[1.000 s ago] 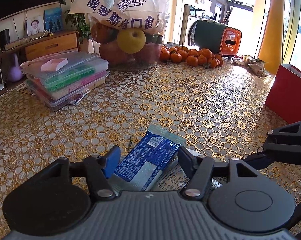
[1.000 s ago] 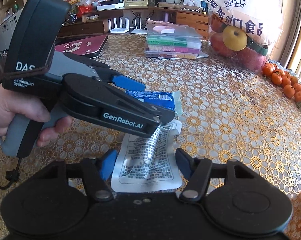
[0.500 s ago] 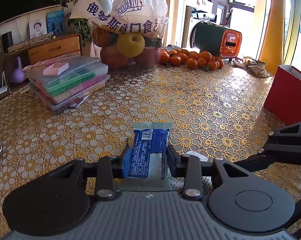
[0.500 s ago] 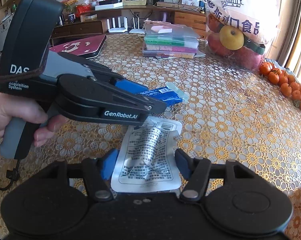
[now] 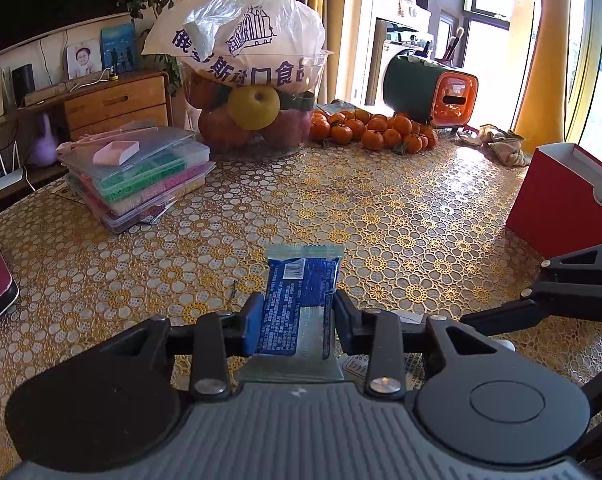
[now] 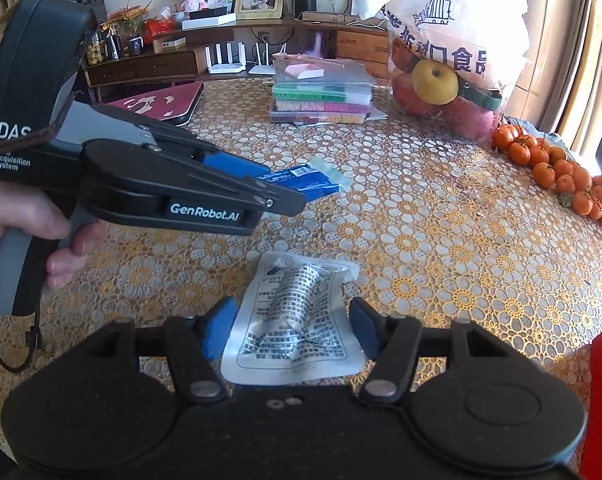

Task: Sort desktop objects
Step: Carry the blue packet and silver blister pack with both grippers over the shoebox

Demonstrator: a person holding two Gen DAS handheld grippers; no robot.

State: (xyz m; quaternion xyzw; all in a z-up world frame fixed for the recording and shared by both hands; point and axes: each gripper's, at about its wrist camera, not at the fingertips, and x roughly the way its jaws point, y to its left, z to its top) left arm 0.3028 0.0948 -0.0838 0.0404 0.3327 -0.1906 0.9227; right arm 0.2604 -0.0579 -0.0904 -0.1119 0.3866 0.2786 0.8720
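The left gripper (image 5: 295,326) is clamped on a blue snack packet (image 5: 299,300), its pads pressing the packet's two long edges, and the packet is held clear above the patterned table (image 5: 401,216). The packet looks light and fairly flat, with a slick film wrapper that could slide in the pads; a hold across its filled middle, as here, looks safer than one on the thin sealed ends. The right gripper (image 6: 293,326) stands half open around a silver pouch (image 6: 295,328). Its pads sit just beside the pouch's edges, and whether they press on it cannot be told. The pouch looks soft, crinkled and light, so it would probably buckle under a squeeze; its flat sealed border seems the firmer place to take.

The left wrist view shows the packet's printed face, the red box (image 5: 561,200) at the right and only a white corner of the pouch. The right wrist view shows the whole pouch, the packet edge-on, and the person's hand (image 6: 29,232) on the left gripper's handle.
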